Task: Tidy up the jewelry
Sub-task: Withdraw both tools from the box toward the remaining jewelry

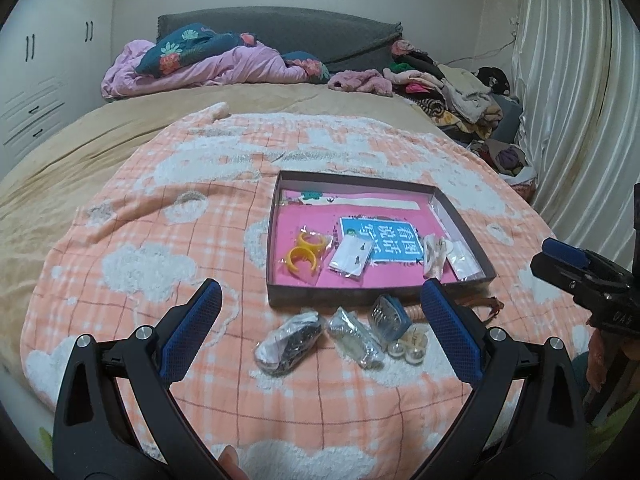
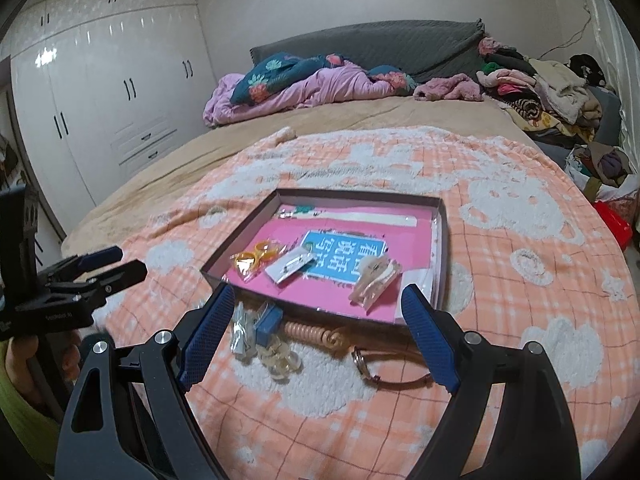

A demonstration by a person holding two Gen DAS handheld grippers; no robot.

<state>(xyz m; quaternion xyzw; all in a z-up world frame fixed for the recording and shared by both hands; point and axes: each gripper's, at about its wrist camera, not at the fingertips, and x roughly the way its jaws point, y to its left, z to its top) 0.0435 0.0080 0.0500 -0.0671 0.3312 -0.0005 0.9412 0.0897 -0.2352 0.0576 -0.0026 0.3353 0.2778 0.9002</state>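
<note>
Left wrist view: the left gripper (image 1: 322, 308) hangs released over the bed (image 1: 120, 152), its fingers empty. Below it small bags (image 1: 288, 342) and pearl earrings (image 1: 406, 346) lie in a row running left to right along the near wall of the box (image 1: 376, 298). The right gripper (image 2: 316, 312) is also spread wide and empty; a watch (image 2: 362, 362) lies under it, its strap stretching rightward.

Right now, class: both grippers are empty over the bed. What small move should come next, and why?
Probably lower the open left gripper onto the dark bagged item. It lies loose on the blanket, outside the box, directly ahead between the fingers.
</note>
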